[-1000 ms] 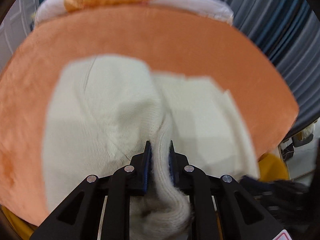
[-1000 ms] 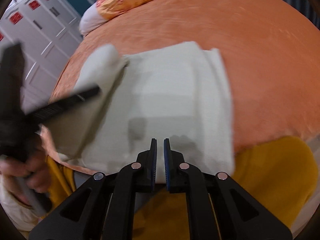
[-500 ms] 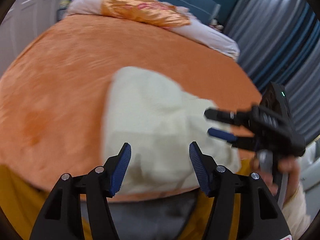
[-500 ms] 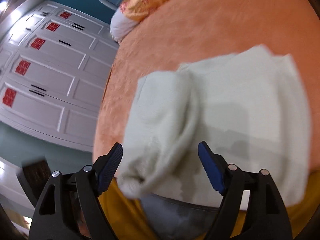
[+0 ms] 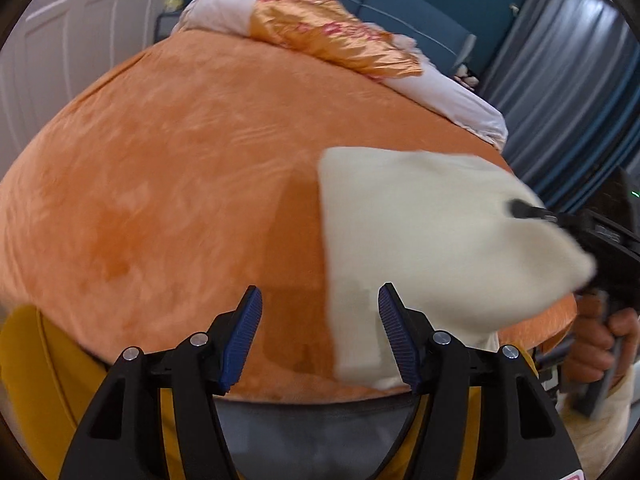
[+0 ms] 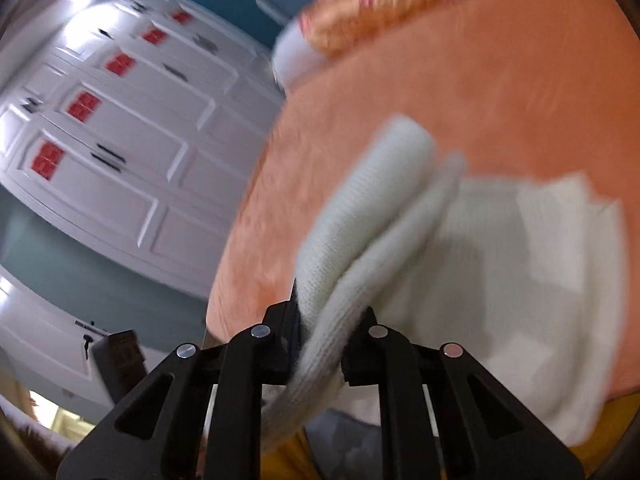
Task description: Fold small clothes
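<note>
A cream knitted garment [image 5: 420, 240] is seen on a bed covered by an orange blanket [image 5: 180, 184], lying close to the blanket's near edge. In the left wrist view its left and far edges are straight and squared against the blanket, so part of the folding is judged to be done already. In the right wrist view a rolled or doubled portion of the same garment [image 6: 360, 232] is raised off the blanket, while flatter layers stay spread on the blanket beyond it.

The right claw [image 6: 324, 344] is clenched on that raised portion; its jaws have just been closing, and knitted fabric is pinched between them. The left claw [image 5: 320, 336] is released and nothing is gripped by it: only the garment's near left corner is seen through the gap between its blue pads [image 5: 242, 340], lying below them.

The fold in hand is judged to be only half made, since the lifted part has yet to be carried across and laid down on the flat part. Smoothing is also judged to be left. Whether other clothes await folding cannot be told. A pillow [image 5: 336, 40] lies at the blanket's far end.
</note>
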Motion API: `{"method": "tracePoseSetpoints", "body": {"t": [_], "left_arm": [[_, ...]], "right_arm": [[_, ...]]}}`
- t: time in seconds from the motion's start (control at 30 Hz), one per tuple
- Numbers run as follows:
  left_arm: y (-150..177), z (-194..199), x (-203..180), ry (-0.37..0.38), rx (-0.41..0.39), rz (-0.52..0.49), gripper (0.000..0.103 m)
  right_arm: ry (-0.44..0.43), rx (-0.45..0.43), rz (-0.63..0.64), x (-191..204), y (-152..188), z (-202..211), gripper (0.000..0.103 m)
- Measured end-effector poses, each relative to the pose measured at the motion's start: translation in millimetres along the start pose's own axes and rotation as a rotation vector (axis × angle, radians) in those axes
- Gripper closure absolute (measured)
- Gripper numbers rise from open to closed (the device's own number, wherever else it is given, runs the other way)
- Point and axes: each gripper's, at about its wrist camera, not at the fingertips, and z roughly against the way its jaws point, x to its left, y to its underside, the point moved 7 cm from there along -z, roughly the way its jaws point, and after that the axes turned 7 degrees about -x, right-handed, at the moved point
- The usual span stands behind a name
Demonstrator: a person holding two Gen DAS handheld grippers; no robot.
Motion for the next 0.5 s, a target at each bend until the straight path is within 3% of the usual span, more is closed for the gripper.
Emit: {"method": "tracePoseSetpoints", "body": {"t": [0.07, 0.2, 0.3, 0.5], "left_arm": [[3, -8, -9, 0.026, 0.013, -0.015, 0.045], [10, -32, -49, 0.115, 0.064, -0.059, 0.045], [13, -47, -76, 0.118, 0.088, -0.137, 0.045], [36, -79, -77, 0.046, 0.176, -0.206, 0.043]], "right_arm": [[0.136, -0.004, 0.021, -39, 2, 16, 0.089], [0.346, 0.158, -0.07, -136, 48, -7, 0.088], [0.319, 0.137, -0.144, -149, 62, -9, 0.085], [0.347, 0.068, -0.103, -133, 59, 39, 0.078]]}}
